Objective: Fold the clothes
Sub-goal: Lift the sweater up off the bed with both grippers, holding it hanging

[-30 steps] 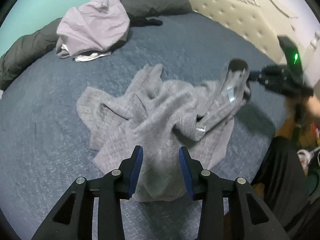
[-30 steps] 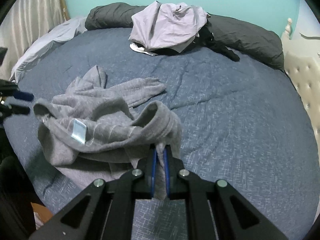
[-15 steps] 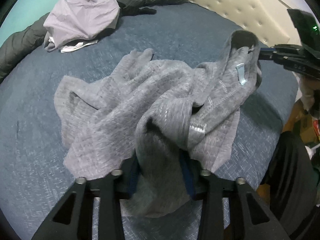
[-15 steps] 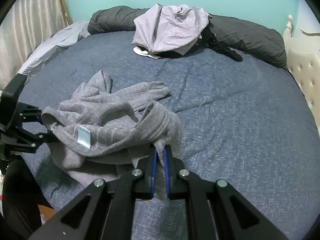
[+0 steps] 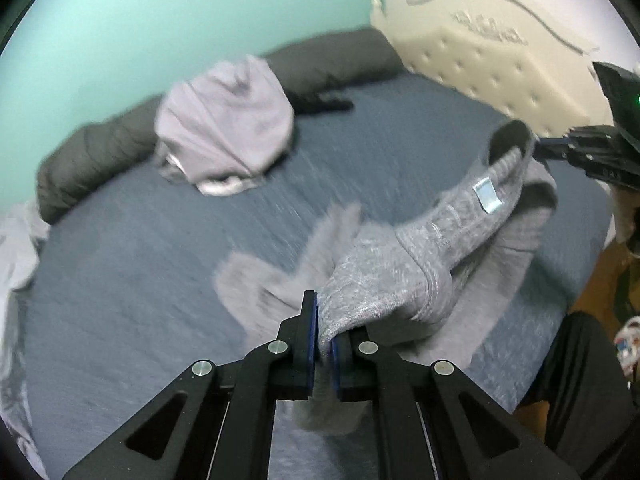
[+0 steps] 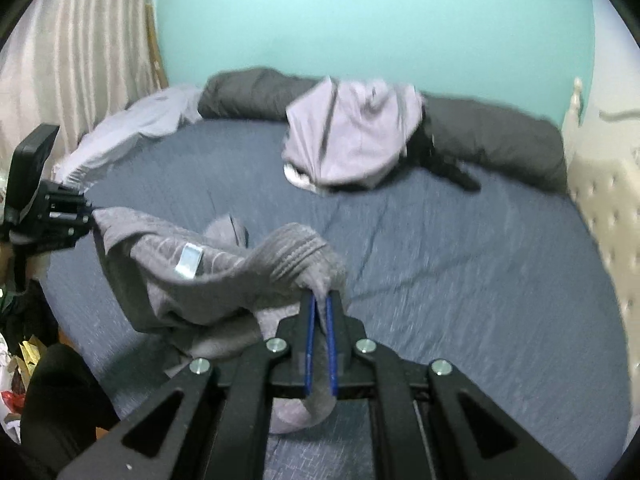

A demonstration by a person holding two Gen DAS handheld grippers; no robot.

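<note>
A grey knitted sweater [image 5: 384, 272] with a white neck label hangs between both grippers above the blue bed [image 5: 140, 280]. My left gripper [image 5: 324, 320] is shut on one end of its ribbed edge. My right gripper [image 6: 319, 308] is shut on the other end of that edge [image 6: 296, 256]. In the left wrist view the right gripper [image 5: 540, 146] shows at the far right, pinching the sweater. In the right wrist view the left gripper [image 6: 90, 214] shows at the far left, pinching the sweater. The sweater's lower part trails on the bed.
A lilac garment [image 6: 352, 136] lies heaped at the far side of the bed against a dark grey bolster [image 6: 500, 140]. A cream tufted headboard [image 5: 500, 60] stands on the right. Pale bedding [image 6: 132, 128] and a curtain [image 6: 72, 60] are on the left. Bags lie on the floor [image 6: 12, 392].
My left gripper has closed on the sweater's edge and lifted it. Both grippers have risen and the sweater now hangs stretched between them, mostly off the bed.
</note>
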